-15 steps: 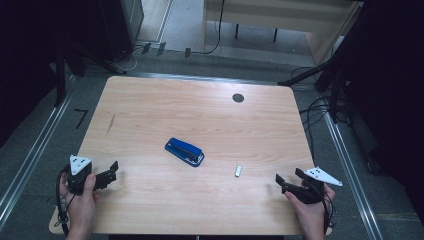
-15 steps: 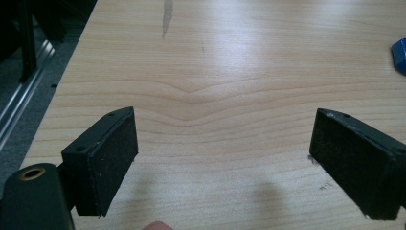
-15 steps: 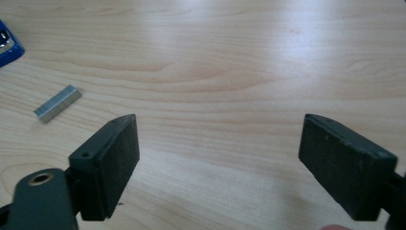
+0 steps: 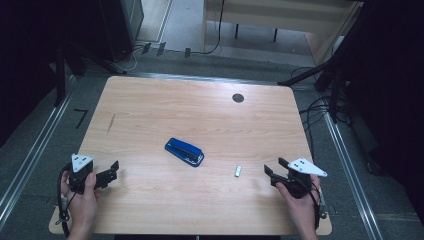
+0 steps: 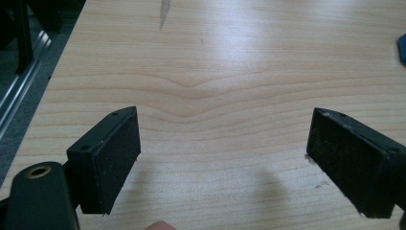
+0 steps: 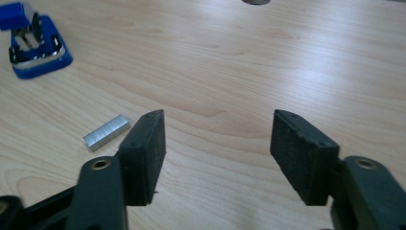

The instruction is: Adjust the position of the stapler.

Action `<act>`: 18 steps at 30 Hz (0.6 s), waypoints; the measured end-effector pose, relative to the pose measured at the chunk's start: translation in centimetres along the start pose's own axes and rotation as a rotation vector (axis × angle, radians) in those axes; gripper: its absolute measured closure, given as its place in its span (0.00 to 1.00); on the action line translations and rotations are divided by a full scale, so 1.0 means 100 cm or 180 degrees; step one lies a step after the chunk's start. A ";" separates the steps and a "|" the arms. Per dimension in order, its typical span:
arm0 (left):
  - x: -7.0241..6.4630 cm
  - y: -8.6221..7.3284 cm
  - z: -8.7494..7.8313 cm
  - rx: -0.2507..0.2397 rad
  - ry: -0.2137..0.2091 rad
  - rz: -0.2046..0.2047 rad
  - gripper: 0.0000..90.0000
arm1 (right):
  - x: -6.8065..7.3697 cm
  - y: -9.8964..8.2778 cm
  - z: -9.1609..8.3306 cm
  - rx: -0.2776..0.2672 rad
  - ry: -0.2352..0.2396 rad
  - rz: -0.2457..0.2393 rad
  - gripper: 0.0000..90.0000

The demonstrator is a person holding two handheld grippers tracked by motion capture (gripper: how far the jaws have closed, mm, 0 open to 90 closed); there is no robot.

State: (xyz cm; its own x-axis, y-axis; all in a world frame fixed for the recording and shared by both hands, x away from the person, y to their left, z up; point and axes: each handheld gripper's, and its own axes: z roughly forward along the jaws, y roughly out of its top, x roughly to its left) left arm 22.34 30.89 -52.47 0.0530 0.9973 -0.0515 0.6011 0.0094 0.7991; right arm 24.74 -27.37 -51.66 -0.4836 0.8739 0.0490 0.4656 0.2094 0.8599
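Evidently the strip of staples (image 4: 238, 171) is the thing in hand: a short silvery bar lying flat on the counter (image 4: 200, 115), apart from the rest, at about ten o'clock of the right tongs (image 4: 274, 169), near them but not touching. Those tongs stand released with nothing between the pads, aimed toward it, probably ready for a pickup. The blue stapler (image 4: 184, 152) lies closed at mid-counter, at about ten o'clock of the strip, likely waiting for a refill. The left tongs (image 4: 113, 171), also released and empty, rest at the counter's eight o'clock corner.
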 end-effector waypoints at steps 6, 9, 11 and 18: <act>-0.002 0.000 0.001 0.0015 0.0003 0.0045 0.13 | 0.015 0.021 0.014 0.0022 0.0403 -0.0359 0.54; -0.003 0.000 0.001 -0.0001 -0.0008 0.0075 0.13 | 0.019 0.030 0.016 0.0109 0.0479 -0.0288 0.53; -0.002 0.000 0.000 0.0013 -0.0015 0.0068 0.13 | 0.020 0.035 0.017 0.0116 0.0562 -0.0169 0.53; -0.002 0.000 0.000 0.0005 -0.0024 0.0067 0.13 | 0.036 0.054 0.029 0.0181 0.0874 -0.0393 0.51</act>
State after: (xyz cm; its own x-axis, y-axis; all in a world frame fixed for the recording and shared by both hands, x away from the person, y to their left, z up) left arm 22.35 30.73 -52.45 0.0716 0.9967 -0.0392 0.6012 -0.0117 0.7990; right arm 27.70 -21.80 -48.31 -0.7176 0.6908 0.0881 0.4279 0.3375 0.8385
